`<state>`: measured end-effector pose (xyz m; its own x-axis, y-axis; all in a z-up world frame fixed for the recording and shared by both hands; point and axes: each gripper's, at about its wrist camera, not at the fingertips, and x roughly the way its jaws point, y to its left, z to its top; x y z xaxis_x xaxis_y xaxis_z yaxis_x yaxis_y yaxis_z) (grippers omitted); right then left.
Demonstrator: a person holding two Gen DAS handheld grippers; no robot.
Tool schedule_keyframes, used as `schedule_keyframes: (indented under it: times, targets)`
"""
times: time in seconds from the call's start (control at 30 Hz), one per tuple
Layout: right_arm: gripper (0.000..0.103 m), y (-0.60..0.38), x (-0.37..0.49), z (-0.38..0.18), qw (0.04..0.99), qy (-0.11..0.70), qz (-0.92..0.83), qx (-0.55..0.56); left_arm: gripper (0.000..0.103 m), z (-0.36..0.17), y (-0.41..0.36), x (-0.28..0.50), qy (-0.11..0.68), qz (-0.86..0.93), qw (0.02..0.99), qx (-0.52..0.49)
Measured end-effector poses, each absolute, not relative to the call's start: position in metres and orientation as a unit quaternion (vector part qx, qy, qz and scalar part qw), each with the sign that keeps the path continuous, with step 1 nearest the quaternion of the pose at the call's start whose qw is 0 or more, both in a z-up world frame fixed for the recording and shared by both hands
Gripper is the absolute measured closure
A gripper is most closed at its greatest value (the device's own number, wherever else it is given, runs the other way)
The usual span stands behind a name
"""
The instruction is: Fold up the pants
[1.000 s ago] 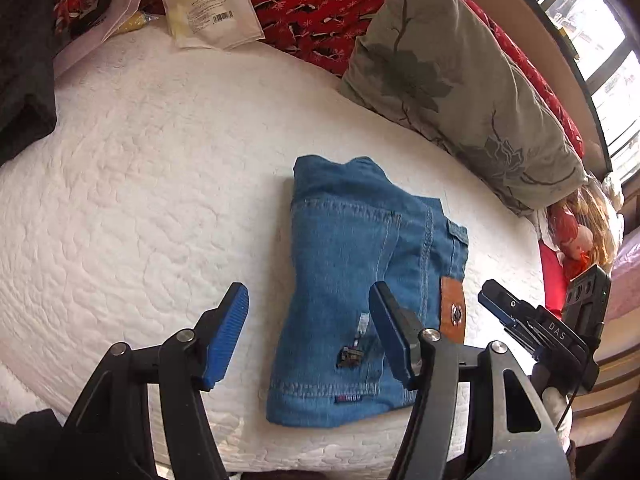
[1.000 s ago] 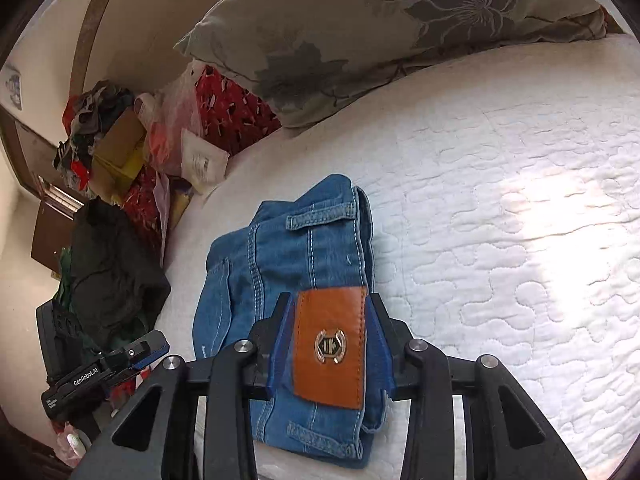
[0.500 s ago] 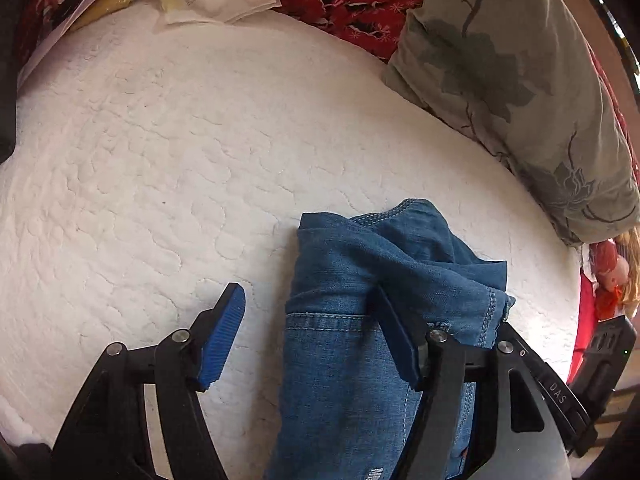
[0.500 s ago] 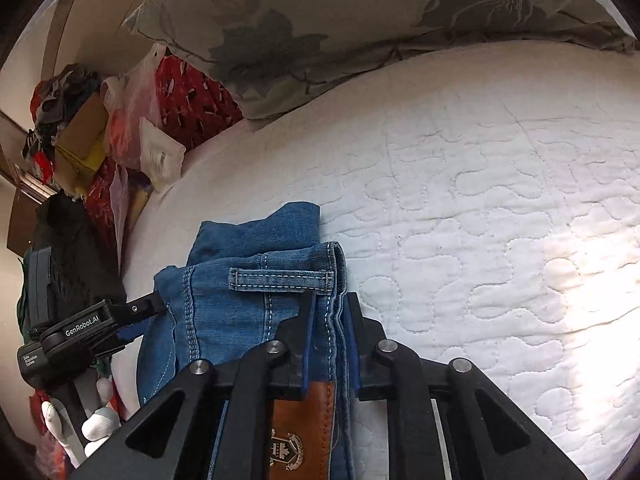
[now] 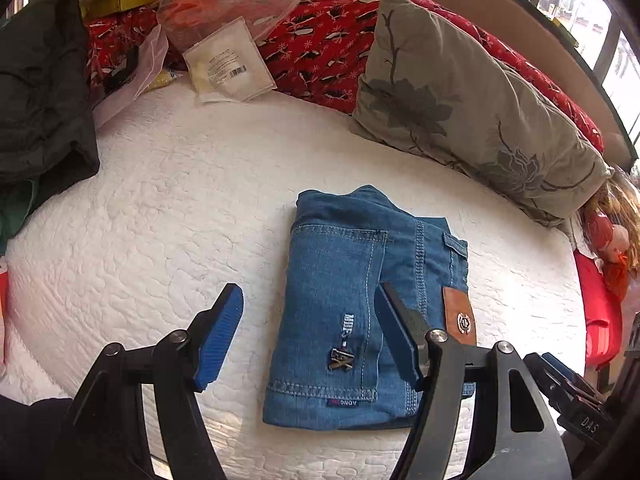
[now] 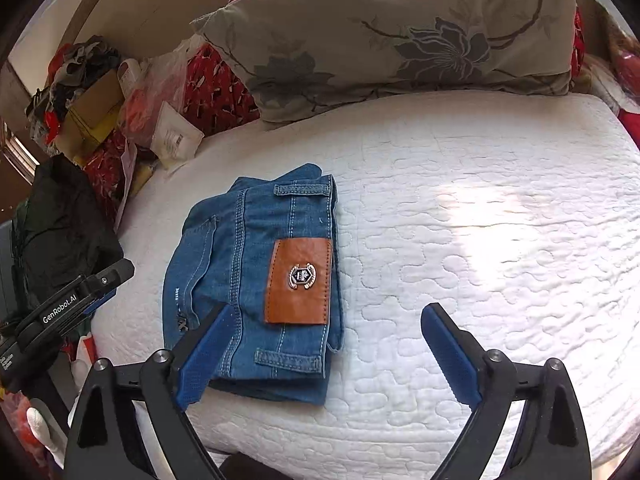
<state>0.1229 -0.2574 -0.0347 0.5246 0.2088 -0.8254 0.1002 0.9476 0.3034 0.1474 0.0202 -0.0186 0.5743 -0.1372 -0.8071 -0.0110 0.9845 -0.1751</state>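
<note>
A clear plastic bag (image 5: pixel 240 4) holding something orange-red lies at the far edge of the bed (image 5: pixel 160 208), with a flat sealed packet (image 5: pixel 228 66) leaning against it; what the packet holds cannot be made out. The pants (image 5: pixel 352 304), blue denim, lie folded into a compact rectangle on the white quilted bed near its front edge, the brown leather patch (image 6: pixel 299 282) facing up. The left tongs (image 5: pixel 308 340) are released and spread wide above the left part of the bundle, holding nothing; whether the right finger touches the denim cannot be told. The right tongs (image 6: pixel 326 356) are also released and wide apart, one blue pad (image 6: pixel 204 360) over the bundle's near corner, the other over bare quilt. Half a second ago the right tongs were clenched on the waistband edge and both cameras sat close in; now both have let go and drawn back, and the bundle lies flat. A grey floral pillow (image 5: pixel 472 112) rests along the bed's far right edge.
</note>
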Motion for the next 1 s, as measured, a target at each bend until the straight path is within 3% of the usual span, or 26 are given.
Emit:
schedule_keyframes:
  times: [0.3, 0.5, 0.8, 1.0]
  targets:
    - [0.000, -0.252, 0.033, -0.015, 0.882, 0.448, 0.050, 0.134, 0.035, 0.002, 0.000, 0.064, 0.398, 0.010, 0.917, 0.001]
    - [0.000, -0.249, -0.017, -0.020, 0.896, 0.429, 0.032, 0.112, 0.022, -0.005, -0.006, 0.007, 0.373, 0.050, 0.922, 0.086]
    - [0.000, -0.247, -0.054, -0.029, 0.897, 0.430, 0.023, 0.096, 0.022, 0.005, 0.008, -0.029, 0.390, -0.002, 0.921, -0.015]
    - [0.000, -0.251, -0.063, -0.021, 0.905, 0.414, 0.012, 0.092, 0.016, 0.037, 0.005, -0.052, 0.312, 0.000, 0.949, -0.041]
